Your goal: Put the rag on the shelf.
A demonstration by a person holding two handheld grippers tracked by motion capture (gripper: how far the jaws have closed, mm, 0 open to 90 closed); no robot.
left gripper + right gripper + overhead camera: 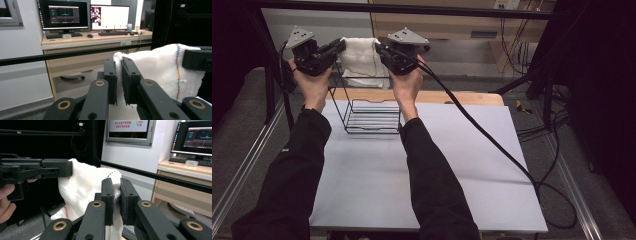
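A white knitted cloth with coloured stitching hangs stretched between the two grippers, high above the far end of the table. My left gripper is shut on the cloth's left top corner. My right gripper is shut on the right top corner. In the left gripper view the cloth is pinched between the black jaws of the left gripper, and the other gripper shows at the right edge. In the right gripper view the cloth is pinched the same way by the right gripper.
A black wire basket stands on the white table below the cloth. A wooden board runs along the table's far edge. A thick black cable trails from the right gripper across the table. A black frame bar crosses behind.
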